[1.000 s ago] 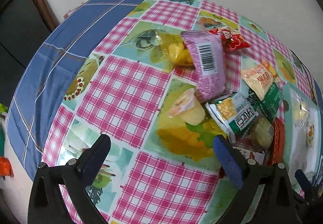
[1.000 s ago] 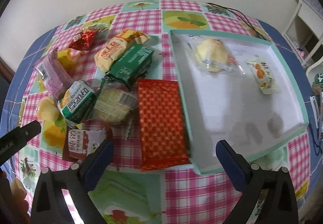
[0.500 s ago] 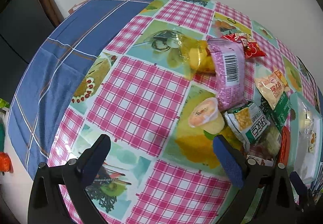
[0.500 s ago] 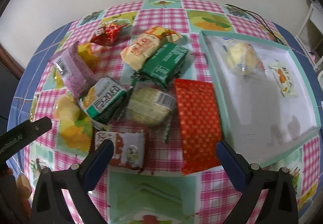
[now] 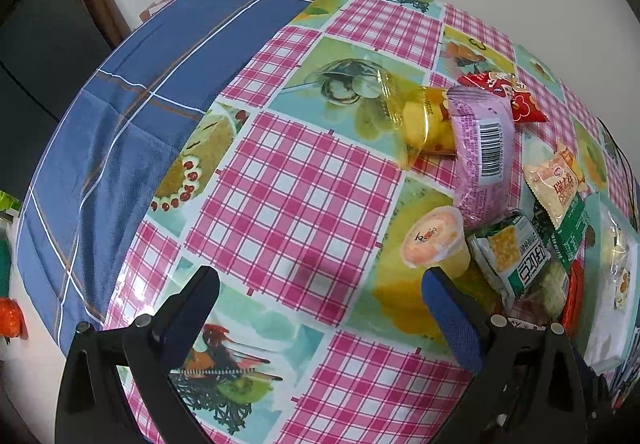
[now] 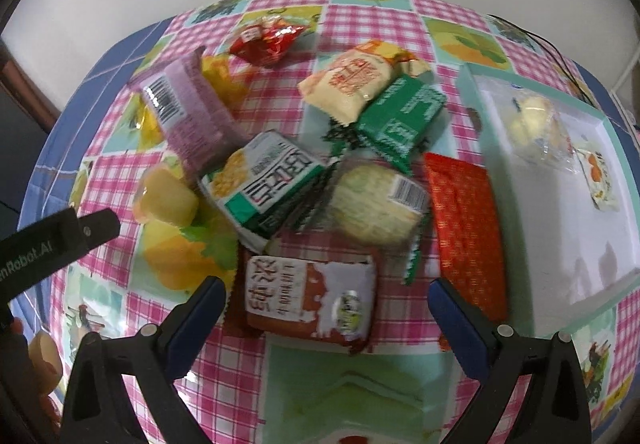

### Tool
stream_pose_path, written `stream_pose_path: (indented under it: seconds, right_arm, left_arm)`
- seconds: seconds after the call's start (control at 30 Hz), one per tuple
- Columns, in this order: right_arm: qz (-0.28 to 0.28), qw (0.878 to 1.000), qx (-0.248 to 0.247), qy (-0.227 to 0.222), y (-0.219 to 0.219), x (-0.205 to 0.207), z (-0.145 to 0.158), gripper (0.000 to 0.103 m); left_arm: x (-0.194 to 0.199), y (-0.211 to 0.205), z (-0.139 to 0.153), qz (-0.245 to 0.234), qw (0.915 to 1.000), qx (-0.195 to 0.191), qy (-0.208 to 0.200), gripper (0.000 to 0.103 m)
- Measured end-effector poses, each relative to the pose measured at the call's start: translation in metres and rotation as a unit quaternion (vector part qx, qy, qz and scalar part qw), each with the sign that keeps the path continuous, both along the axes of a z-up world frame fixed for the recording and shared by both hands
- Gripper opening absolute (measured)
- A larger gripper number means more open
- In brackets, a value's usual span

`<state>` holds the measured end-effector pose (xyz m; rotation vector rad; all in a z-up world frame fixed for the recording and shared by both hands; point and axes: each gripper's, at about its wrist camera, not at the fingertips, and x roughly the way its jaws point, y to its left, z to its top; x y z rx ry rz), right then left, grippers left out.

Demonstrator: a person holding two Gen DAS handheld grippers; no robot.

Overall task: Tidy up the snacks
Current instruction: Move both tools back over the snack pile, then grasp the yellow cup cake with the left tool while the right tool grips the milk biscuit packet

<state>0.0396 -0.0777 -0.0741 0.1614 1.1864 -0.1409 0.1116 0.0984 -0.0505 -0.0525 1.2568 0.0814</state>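
Note:
Several snack packs lie heaped on the checked tablecloth. Nearest my right gripper (image 6: 326,304) is a brown-and-white pack (image 6: 310,294), just past its open fingertips. Behind it sit a green-and-white pack (image 6: 266,180), a pale round cracker pack (image 6: 378,204), a red pack (image 6: 466,232), a purple pack (image 6: 188,116) and a jelly cup (image 6: 168,200). A mint tray (image 6: 612,296) on the right holds two small wrapped snacks. My left gripper (image 5: 320,294) is open over bare cloth, the jelly cup (image 5: 434,244) by its right finger.
The left gripper's finger (image 6: 60,240) reaches in at the left of the right wrist view. A blue cloth (image 5: 132,124) covers the table's left end. A white wall stands behind, with a dark doorway (image 5: 32,44) at the left. A cable (image 6: 532,36) lies at the back right.
Both grippers have swung left. The snack heap has slid right in both views and the tray has moved toward the right edge. The brown-and-white pack now sits between the right gripper's fingertips' line.

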Motion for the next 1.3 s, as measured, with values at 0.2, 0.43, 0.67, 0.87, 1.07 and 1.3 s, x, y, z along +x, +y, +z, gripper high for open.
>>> stream_pose_path:
  seconds: [0.2,0.43,0.67,0.87,1.07,1.3]
  right_arm:
    - [0.008,1.000,-0.006,0.011,0.007,0.002,-0.008,0.102]
    - [0.002,1.000,-0.003,0.017,0.002,0.000,-0.013,0.101]
    - [0.010,1.000,-0.006,0.017,0.004,0.002,-0.013,0.100]
    - [0.007,1.000,-0.001,0.016,0.006,0.001,-0.009,0.084]
    - [0.006,1.000,0.003,0.021,0.001,0.003,-0.008,0.072]
    - [-0.001,1.000,0.021,0.023,-0.006,0.004,-0.008,0.070]
  left_arm:
    - [0.001,-0.003,-0.003,-0.015,0.9999,-0.006,-0.002,0.101]
    - [0.001,-0.016,0.000,-0.047,0.9988,-0.006,-0.013,0.101]
    - [0.004,-0.031,0.001,-0.071,0.9973,0.006,-0.018,0.101]
    - [0.005,-0.034,0.001,-0.076,0.9969,-0.006,-0.020,0.101]
    - [0.006,-0.036,0.003,-0.075,0.9968,-0.015,-0.024,0.101]
    - [0.010,-0.044,0.002,-0.092,0.9948,-0.024,-0.037,0.101]
